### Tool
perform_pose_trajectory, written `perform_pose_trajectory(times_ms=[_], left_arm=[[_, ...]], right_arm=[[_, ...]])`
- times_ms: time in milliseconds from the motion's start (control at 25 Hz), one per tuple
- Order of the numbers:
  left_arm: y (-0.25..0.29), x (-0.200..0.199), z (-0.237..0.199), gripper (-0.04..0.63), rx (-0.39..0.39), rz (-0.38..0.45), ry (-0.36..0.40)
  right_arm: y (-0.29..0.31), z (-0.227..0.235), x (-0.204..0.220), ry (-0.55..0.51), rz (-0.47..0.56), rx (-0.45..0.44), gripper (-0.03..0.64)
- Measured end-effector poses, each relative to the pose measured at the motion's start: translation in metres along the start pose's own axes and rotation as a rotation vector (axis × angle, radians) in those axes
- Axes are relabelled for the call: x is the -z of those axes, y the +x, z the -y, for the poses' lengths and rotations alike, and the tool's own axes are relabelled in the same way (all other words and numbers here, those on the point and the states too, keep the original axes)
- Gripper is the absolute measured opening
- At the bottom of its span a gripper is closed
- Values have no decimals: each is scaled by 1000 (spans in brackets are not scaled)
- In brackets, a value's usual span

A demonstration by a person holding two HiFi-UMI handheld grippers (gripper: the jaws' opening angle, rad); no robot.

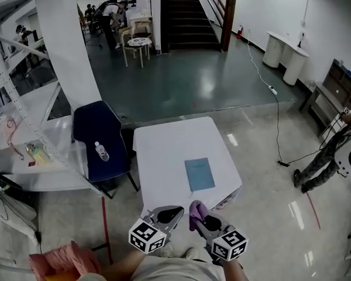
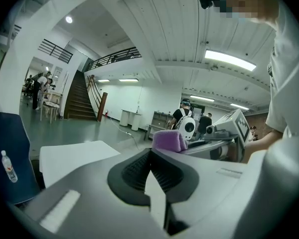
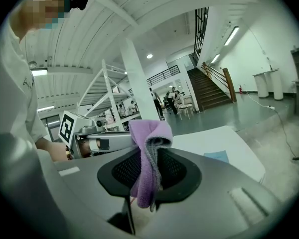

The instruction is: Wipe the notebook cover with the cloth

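Observation:
A light blue notebook (image 1: 199, 174) lies flat on the white table (image 1: 164, 157), toward its near right side; the right gripper view catches it as a blue patch (image 3: 217, 156). Both grippers hover off the table's near edge, close to my body. My right gripper (image 1: 200, 219) is shut on a purple cloth (image 1: 196, 209), which folds over and hangs between the jaws (image 3: 147, 158). Just to its left, my left gripper (image 1: 168, 218) is shut with nothing in it (image 2: 150, 158). From the left gripper view the cloth (image 2: 168, 140) shows beside it.
A dark blue chair (image 1: 96, 130) with a water bottle (image 1: 101, 151) on its seat stands left of the table. Further left is a cluttered white table (image 1: 41, 177) and a white pillar (image 1: 64, 45). A person (image 1: 324, 154) stands at the right.

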State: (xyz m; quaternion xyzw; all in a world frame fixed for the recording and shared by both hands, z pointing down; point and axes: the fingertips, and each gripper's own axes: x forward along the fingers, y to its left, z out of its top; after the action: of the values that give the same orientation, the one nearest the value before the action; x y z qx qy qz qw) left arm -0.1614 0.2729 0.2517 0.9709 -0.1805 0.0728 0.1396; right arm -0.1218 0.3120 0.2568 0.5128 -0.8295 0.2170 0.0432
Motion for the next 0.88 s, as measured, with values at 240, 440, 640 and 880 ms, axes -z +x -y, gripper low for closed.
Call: perform_pose_trajectory(times_ms=[240,440,640,880], left_arm=[[-8,1,-14,0,26,-18,16],[-16,3,-25,0,45,-20,23],[-14,5,-30,0,75,-21,24],[-1,-2,-35,0,93,-8,22]], right_arm=[[16,-2,-2,2,8,30,104],[23,-9,0,-2,15,55,104],[27,-7,4,3,9,84,104],[29,4,-3,-5,10,100,104]])
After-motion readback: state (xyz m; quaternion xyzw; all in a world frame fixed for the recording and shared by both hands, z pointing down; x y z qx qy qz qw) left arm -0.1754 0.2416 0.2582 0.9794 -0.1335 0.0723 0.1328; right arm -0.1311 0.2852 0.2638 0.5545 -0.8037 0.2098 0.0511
